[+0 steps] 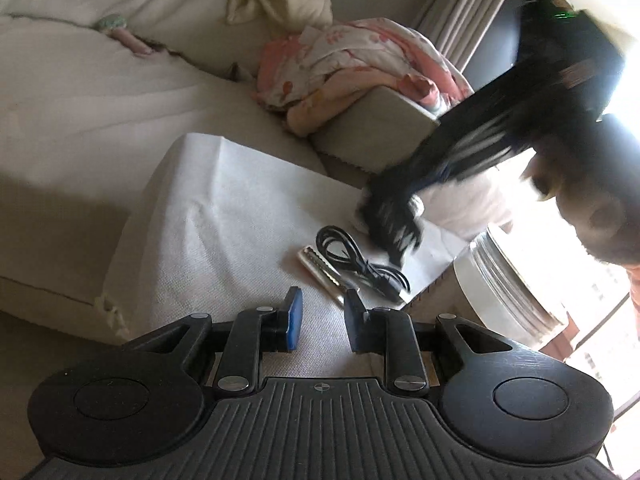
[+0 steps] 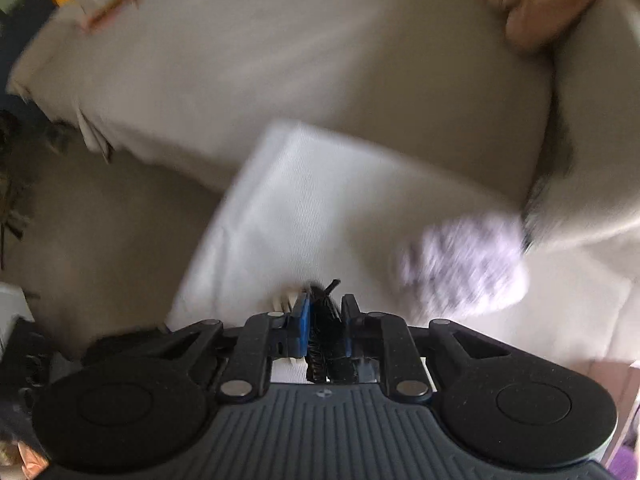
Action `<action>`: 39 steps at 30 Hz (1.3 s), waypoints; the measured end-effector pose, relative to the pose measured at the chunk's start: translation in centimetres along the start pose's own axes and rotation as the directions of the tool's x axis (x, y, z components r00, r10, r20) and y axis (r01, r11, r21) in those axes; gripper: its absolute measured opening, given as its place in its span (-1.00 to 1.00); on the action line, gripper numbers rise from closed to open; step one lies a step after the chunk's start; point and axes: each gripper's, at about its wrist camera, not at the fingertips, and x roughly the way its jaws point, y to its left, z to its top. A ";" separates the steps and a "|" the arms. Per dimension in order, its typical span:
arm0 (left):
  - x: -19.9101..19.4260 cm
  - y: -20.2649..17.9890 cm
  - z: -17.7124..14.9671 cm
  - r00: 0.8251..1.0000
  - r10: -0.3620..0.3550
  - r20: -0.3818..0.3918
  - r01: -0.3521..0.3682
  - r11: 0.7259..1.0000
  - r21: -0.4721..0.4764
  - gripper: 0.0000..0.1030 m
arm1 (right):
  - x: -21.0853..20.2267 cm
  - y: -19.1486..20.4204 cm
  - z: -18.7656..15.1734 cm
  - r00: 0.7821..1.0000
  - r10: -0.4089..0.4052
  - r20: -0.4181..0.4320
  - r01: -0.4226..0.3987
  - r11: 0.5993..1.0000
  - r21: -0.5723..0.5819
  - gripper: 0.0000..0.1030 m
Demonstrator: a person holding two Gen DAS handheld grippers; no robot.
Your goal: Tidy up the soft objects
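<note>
The sofa (image 1: 100, 92) is covered in matt beige cloth with a faint ribbed weave, and the white towel (image 1: 224, 208) spread on it looks like soft, slightly nubbly cotton. The crumpled blanket (image 1: 352, 68) is thin printed fabric, pink on cream. The coiled black cable (image 1: 352, 256) has a smooth, faintly glossy plastic sheath, and the left gripper (image 1: 322, 314) is matt black plastic with blue rubbery pads (image 1: 295, 318) and bright metal screws.

White cloth (image 1: 224, 216) – black cable (image 1: 352, 258) – pink floral blanket (image 1: 352, 68) – beige sofa (image 1: 80, 100).
</note>
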 end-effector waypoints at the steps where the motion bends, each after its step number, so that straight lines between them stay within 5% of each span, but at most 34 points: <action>1: 0.0 0.1 0.0 1.000 -0.001 0.000 0.001 1.000 -0.005 -0.50 | -1.1 0.0 0.1 0.999 0.016 0.031 -0.016 1.000 0.007 -0.69; 9: 0.4 -0.7 0.6 0.999 0.034 -0.020 -0.033 0.999 0.019 -0.50 | -7.5 -0.9 -1.8 0.981 0.024 0.191 -0.029 0.999 0.022 -0.69; 20: 5.1 -2.0 6.2 0.971 0.131 -0.202 -0.151 0.985 -0.088 -0.48 | -10.4 -4.0 -5.1 0.967 0.036 0.252 -0.047 0.998 0.039 -0.69; 31: 6.0 -5.0 6.5 0.928 0.257 -0.270 -0.196 0.953 0.231 -0.48 | -10.9 -8.2 -8.3 0.958 0.034 0.286 -0.061 0.994 0.088 -0.69; 39: 5.2 -6.7 4.4 0.916 0.344 -0.206 -0.212 0.851 0.480 -0.47 | -9.8 -7.6 -7.4 0.958 0.057 0.283 -0.088 0.991 0.098 -0.69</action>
